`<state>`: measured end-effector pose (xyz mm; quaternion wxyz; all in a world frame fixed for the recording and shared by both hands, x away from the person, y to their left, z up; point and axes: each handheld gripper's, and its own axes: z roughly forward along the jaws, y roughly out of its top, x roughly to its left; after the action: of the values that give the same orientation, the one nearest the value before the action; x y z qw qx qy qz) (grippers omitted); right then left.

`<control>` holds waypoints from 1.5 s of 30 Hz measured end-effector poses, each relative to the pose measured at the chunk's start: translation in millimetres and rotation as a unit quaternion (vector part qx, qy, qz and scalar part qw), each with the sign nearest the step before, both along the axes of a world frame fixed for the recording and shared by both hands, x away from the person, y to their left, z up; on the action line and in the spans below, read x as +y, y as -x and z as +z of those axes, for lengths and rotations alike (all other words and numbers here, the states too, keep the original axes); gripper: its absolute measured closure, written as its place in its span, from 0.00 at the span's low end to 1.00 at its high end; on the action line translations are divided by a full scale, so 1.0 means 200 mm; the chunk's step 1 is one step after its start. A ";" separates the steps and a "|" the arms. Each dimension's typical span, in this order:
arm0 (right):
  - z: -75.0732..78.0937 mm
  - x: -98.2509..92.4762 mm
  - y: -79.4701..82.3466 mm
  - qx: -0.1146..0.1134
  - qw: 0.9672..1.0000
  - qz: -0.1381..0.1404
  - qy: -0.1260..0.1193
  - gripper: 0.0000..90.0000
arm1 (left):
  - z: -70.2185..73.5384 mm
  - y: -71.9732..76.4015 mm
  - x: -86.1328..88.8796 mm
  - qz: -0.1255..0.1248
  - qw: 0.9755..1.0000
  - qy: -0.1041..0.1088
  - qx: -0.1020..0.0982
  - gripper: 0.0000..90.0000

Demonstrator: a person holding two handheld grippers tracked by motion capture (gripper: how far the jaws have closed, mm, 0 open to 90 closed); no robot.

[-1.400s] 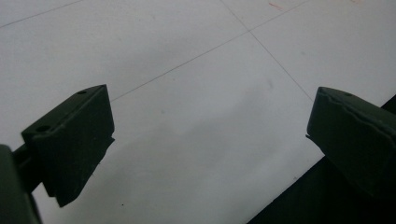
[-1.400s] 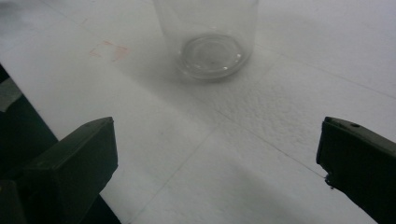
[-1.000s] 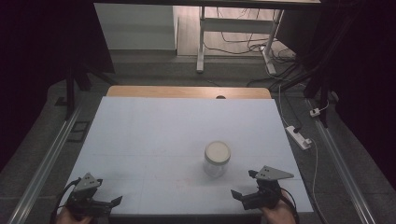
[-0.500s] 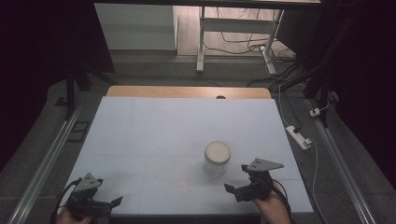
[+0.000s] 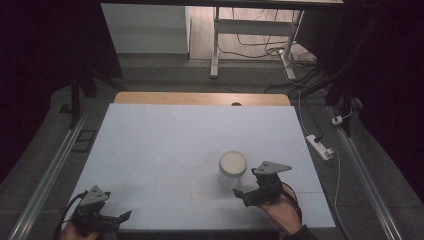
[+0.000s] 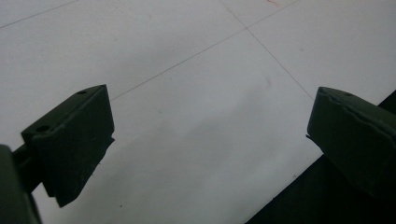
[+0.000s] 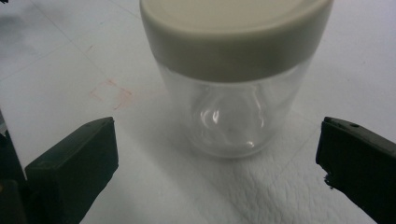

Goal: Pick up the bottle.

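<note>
Clear round jar [image 7: 236,114] | cream lid [image 7: 236,35] | right tool [image 7: 217,163] spread wide

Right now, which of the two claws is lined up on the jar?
The right claw: its open jaws face the clear jar with the beige lid. The left claw, also open, sits at the table's near-left corner over bare surface.

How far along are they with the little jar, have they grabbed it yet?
Not yet. Nothing looks finished: the clear glass jar with the beige lid stands upright and closed on the white table. In hand: the right tool sits open just in front of it, jaws wide, not touching. The left tool waits open near the table's corner. Grabbing is still left.
</note>
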<state>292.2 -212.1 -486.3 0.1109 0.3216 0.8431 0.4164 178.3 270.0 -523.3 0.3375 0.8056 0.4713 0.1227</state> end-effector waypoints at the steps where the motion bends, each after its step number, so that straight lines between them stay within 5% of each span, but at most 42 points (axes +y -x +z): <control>1: 0.00 0.01 -0.01 -0.001 1.000 0.002 0.001 0.00 | 0.00 0.00 0.00 0.000 1.000 0.000 0.000 0.02; 22: -0.06 0.17 -0.19 -0.010 1.000 0.009 0.008 0.00 | 0.00 0.00 0.00 -0.005 1.000 -0.003 0.000 0.02; 45: -0.07 0.19 -0.18 -0.038 0.999 0.011 0.030 0.07 | 0.00 0.00 -0.01 -0.008 1.000 -0.006 -0.002 0.01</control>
<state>328.8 -173.7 -500.1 0.1475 0.2925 0.8541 0.4040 177.7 268.3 -523.2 0.3346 0.8112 0.4632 0.1245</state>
